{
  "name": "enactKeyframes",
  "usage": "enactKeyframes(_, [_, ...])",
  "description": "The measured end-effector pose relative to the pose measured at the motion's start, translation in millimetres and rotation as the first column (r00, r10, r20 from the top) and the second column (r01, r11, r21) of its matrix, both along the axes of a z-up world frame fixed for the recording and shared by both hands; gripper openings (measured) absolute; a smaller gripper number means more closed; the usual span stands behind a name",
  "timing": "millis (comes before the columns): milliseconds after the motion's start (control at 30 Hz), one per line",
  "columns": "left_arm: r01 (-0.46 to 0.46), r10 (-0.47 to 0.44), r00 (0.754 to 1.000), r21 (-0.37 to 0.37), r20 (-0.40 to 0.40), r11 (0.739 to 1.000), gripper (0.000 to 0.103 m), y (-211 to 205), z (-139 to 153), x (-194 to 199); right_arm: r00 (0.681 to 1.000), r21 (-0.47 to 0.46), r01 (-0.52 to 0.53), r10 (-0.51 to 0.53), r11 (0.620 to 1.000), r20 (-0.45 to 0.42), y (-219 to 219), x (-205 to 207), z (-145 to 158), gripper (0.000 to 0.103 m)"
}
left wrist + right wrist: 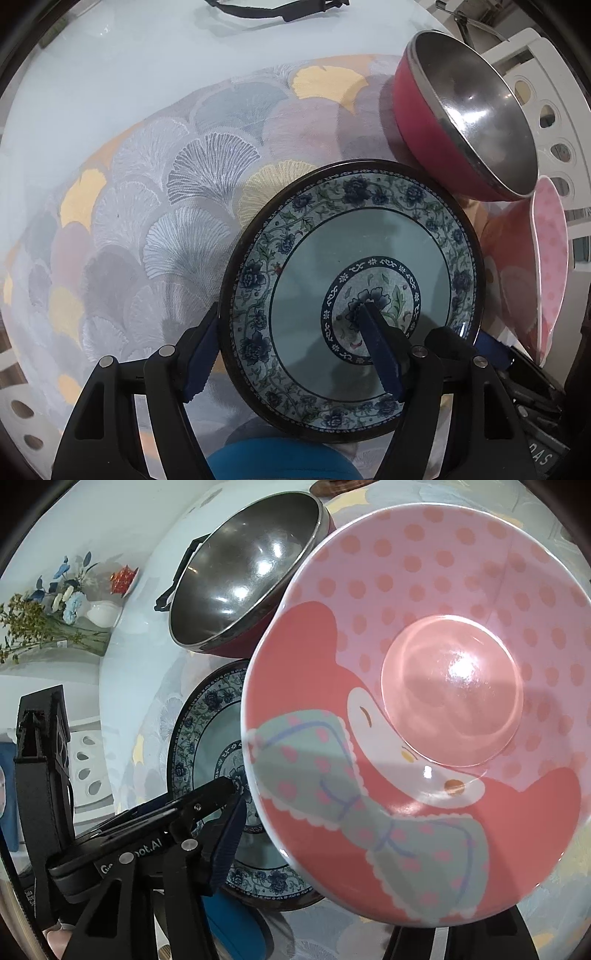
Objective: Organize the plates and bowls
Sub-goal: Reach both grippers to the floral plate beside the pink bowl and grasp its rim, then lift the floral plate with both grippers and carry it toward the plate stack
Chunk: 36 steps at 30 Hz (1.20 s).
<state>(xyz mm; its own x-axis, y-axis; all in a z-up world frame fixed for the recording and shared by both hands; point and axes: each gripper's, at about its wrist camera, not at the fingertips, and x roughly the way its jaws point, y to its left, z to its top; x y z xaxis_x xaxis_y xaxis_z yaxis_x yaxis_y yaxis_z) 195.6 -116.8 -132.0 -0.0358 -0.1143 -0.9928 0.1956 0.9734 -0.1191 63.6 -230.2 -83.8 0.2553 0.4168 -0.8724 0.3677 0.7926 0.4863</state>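
Observation:
A blue floral plate [354, 258] with a dark rim lies on the patterned tablecloth [147, 221]. My left gripper [291, 304] points down at it, open. One finger stands outside the plate's left rim and the other over its painted centre, neither pressing. A pink polka-dot bowl [424, 709] fills the right wrist view and overlaps the plate [207, 731]. My right gripper [295, 797] is open around the bowl's near side. Its left finger [229, 834] stands just off the rim, and the bowl hides the right finger. The bowl [517, 280] also shows at the right edge of the left wrist view.
A red bowl with a steel inside [469, 122] sits behind the plate, touching its far rim. A white perforated rack [554, 110] stands at the right. A vase of flowers [55, 620] is far left. A blue round object [277, 461] lies under my left gripper.

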Motion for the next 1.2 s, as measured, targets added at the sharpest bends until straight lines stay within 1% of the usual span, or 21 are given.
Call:
enactKeyframes(300, [-0.013,0.013,1.000,-0.005,0.024,1.000,0.070,1,11,1,0.999,-0.006,-0.042,0.043,0.999,0.025,6,1,13,0.060])
enactKeyframes(500, [-0.026,0.026,0.999,-0.016,0.032,1.000,0.070,1,18,1,0.999,0.014,-0.046,0.046,0.999,0.027,7,-3,16,0.060])
enactKeyframes(633, [-0.027,0.027,0.999,-0.019,0.044,0.999,0.070,3,22,-3,0.998,0.007,-0.054,0.053,0.999,0.045,8,-5,25,0.060])
enactKeyframes(733, [-0.030,0.031,0.998,-0.016,0.054,0.999,0.070,2,26,-3,0.998,0.022,-0.050,0.049,0.999,0.050,8,-6,29,0.060])
enactKeyframes(900, [-0.034,0.036,0.997,-0.028,0.064,0.999,0.070,5,37,-6,0.995,0.029,-0.073,0.071,0.997,0.065,16,-6,36,0.060])
enactKeyframes(1000, [-0.039,0.042,0.997,-0.032,0.068,0.999,0.070,5,41,-8,0.994,0.038,-0.086,0.084,0.996,0.073,21,-6,38,0.057])
enactKeyframes(1033, [-0.043,0.046,0.997,-0.040,0.067,0.998,0.069,11,38,-4,0.994,0.046,-0.089,0.086,0.995,0.074,22,-6,38,0.055])
enactKeyframes(1200, [-0.055,0.058,0.995,-0.050,0.079,0.997,0.069,23,43,1,0.994,0.067,-0.088,0.083,0.994,0.077,23,-8,39,0.050])
